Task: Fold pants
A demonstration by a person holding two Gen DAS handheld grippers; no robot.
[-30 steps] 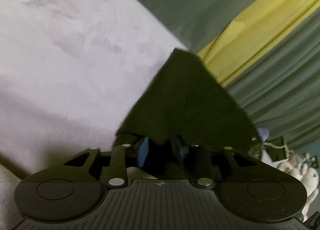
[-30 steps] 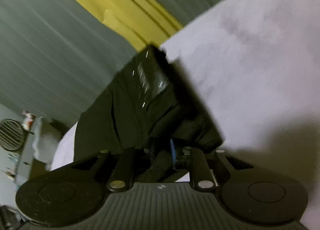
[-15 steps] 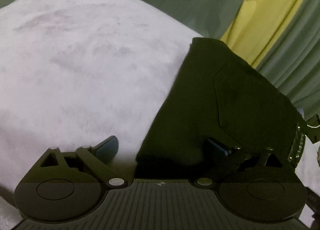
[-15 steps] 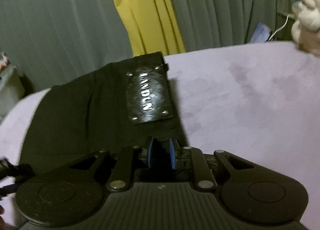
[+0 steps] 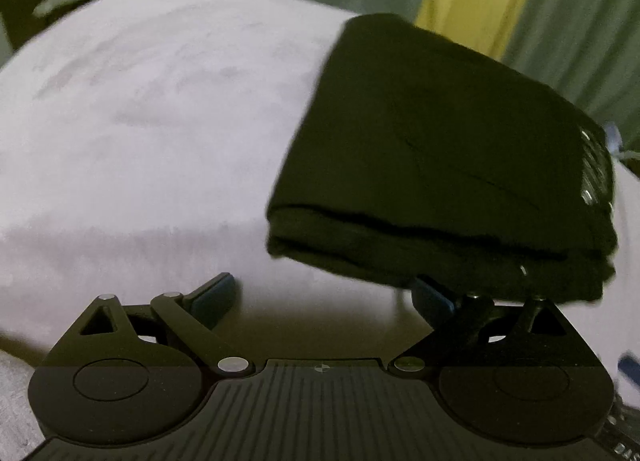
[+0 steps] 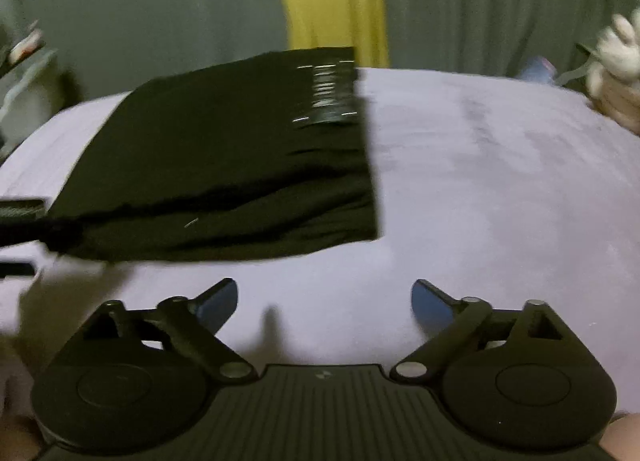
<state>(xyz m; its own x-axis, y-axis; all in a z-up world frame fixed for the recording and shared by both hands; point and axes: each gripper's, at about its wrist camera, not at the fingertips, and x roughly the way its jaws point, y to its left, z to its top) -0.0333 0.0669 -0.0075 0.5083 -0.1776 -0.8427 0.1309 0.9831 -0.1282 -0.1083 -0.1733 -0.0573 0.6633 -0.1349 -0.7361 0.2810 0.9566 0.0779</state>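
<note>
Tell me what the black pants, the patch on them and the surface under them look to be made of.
Pants: matte black woven cloth, probably cotton; folds hold soft layered edges.
Patch: glossy, likely leather or faux leather, with bright rivets at its corners.
Bed cover: pale lilac, plush or suede-like; brushed darker streaks show.

- One pair of black pants (image 6: 224,165), folded up.
- Two grippers: left gripper (image 5: 324,297), right gripper (image 6: 324,301).
- One purple blanket (image 6: 500,189).
- One yellow curtain strip (image 6: 332,1).
- One white fluffy toy (image 6: 616,69).
</note>
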